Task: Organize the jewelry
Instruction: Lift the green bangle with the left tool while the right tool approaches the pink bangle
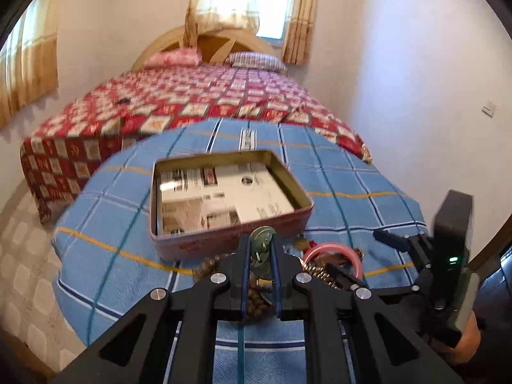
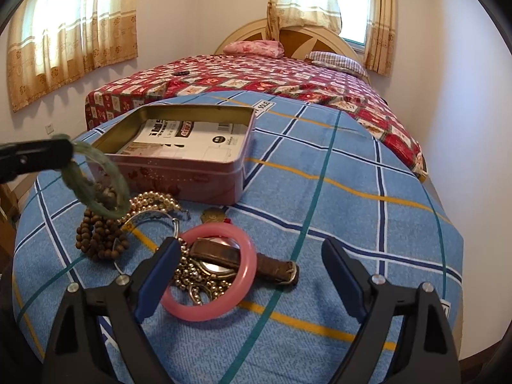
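Left wrist view: the left gripper (image 1: 260,243) has its jaws nearly together, pinching a green bangle (image 1: 263,235) held up in front of the tin box (image 1: 224,243).
Bangle position: between the two fingers, just short of the tin's near wall, above the blue checked cloth (image 1: 112,192).
Right wrist view: the right gripper (image 2: 249,249) stands wide apart, gripping nothing.
Pink bangle (image 2: 209,272): on the cloth beside the left finger, ringing a brown watch (image 2: 243,259) and a gold bead chain (image 2: 188,275).
Wooden beads (image 2: 96,236): left of the heap.
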### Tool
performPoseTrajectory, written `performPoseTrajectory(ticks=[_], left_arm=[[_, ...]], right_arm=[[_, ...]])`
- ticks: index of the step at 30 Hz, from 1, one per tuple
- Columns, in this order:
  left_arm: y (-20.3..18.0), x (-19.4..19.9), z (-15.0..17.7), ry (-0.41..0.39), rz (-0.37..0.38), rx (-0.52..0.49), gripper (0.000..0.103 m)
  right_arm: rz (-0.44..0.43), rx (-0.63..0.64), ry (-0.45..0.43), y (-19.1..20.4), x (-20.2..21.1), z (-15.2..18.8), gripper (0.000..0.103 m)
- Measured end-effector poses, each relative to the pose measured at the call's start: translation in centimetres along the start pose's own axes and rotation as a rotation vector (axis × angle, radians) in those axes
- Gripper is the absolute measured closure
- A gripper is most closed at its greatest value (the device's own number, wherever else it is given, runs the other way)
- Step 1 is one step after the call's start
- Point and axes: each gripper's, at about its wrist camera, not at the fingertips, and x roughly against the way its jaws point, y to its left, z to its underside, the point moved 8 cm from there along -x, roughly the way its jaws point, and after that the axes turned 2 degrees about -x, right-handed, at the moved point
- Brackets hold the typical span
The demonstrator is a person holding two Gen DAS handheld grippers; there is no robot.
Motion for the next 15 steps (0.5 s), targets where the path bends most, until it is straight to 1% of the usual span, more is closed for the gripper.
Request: performPoseTrajectory(ticks=[6, 8, 11, 12, 14, 15], left_arm=[[-0.1, 0.9, -0.6, -0.045, -0.072, -0.062, 0.092], [0.6, 1.1, -0.8, -0.045, -0.072, -0.034, 0.092], [1.5, 1.6, -1.2, -0.064, -0.106, -0.024, 0.092], [1.9, 1.9, -1.4, -0.072, -0.13, -0.026, 0.092], [2.4, 2.1, -1.5, -0.081, -0.16, -0.03, 0.092], [2.8, 2.1, -1.5, -0.08, -0.168, -0.027, 0.092]], right_arm=[[0.001, -0.001, 0.001, 0.0, 0.0, 0.1, 0.012], [-0.002, -0.002, 0.004, 0.0, 0.0, 0.1, 0.012], [0.005, 0.003, 0.004, 0.0, 0.0, 0.1, 0.012], [0.01, 0.008, 0.005, -0.1, 0.0, 0.1, 0.012], [0.009, 0.007, 0.009, -0.2, -0.1, 0.1, 0.014], [0.005, 0.004, 0.011, -0.3, -0.2, 0.1, 0.017]])
